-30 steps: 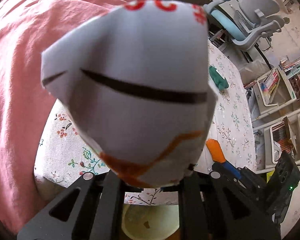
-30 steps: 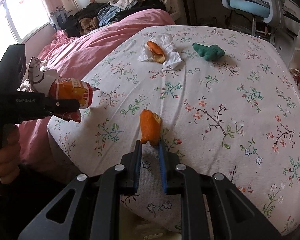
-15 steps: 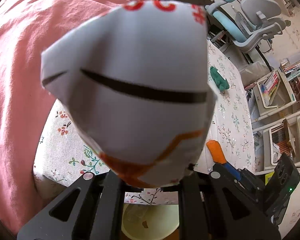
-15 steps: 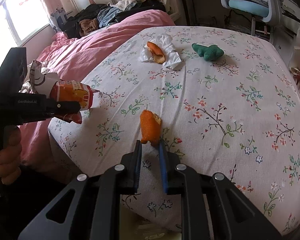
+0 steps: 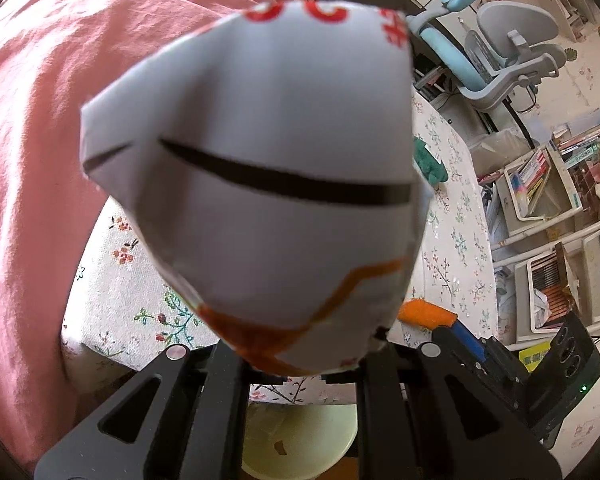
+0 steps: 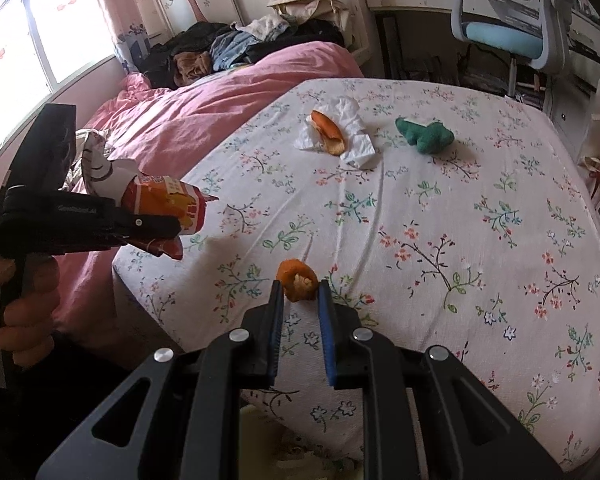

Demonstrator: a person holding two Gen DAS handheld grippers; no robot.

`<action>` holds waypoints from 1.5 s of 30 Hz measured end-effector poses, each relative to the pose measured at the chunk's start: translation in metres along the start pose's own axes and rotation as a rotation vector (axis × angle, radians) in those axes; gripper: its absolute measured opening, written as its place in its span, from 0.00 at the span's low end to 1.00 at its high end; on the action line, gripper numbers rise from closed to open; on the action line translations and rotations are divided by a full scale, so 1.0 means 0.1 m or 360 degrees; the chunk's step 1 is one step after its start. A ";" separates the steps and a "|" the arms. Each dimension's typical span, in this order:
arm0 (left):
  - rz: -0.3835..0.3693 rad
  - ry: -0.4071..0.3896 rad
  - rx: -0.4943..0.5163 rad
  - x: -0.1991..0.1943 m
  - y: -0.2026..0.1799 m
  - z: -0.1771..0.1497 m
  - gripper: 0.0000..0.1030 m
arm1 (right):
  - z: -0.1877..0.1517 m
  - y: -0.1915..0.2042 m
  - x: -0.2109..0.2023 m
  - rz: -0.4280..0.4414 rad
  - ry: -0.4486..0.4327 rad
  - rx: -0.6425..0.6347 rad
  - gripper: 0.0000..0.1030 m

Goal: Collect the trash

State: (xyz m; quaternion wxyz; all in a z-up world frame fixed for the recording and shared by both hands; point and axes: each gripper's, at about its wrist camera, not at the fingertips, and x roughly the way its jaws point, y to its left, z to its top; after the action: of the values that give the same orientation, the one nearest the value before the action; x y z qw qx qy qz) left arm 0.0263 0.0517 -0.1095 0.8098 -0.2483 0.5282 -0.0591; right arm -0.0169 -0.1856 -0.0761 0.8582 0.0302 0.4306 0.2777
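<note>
My left gripper [image 6: 168, 226] clamps the wrapper [image 5: 260, 184]; the right gripper [image 6: 299, 294] pinches a peel [image 6: 297, 279] only at its tips (thin hold), so it may slip before reaching the bin [image 5: 300, 436] below.

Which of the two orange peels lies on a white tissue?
The far orange peel, beside the green toy, rests on the white tissue. The near peel is held in the right gripper, touching no tissue.
</note>
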 end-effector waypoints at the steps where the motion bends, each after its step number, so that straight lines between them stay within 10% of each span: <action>1: 0.0001 0.0001 0.0001 0.00 0.00 -0.01 0.10 | 0.00 0.00 -0.01 0.0002 -0.0004 -0.0002 0.18; 21: 0.0018 0.0033 0.0021 0.10 -0.04 -0.01 0.10 | -0.02 0.01 0.20 -0.0023 0.0092 0.0005 0.43; 25: 0.0020 0.0034 0.0032 0.10 -0.05 -0.01 0.10 | -0.04 0.09 0.21 -0.0045 0.0092 -0.0098 0.17; 36: -0.0008 -0.0014 0.0094 0.00 -0.12 -0.11 0.10 | -0.12 0.27 -0.13 0.0039 -0.0019 -0.0169 0.16; 45: -0.0048 -0.0010 0.0175 -0.13 -0.23 -0.39 0.10 | -0.65 0.62 -0.30 0.0113 0.0182 -0.0309 0.16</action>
State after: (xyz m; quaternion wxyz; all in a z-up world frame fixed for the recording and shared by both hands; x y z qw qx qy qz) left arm -0.0102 0.0230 -0.1010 0.8229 -0.2116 0.5179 -0.0995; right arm -0.1087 -0.1611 -0.0772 0.8207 -0.0537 0.4486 0.3497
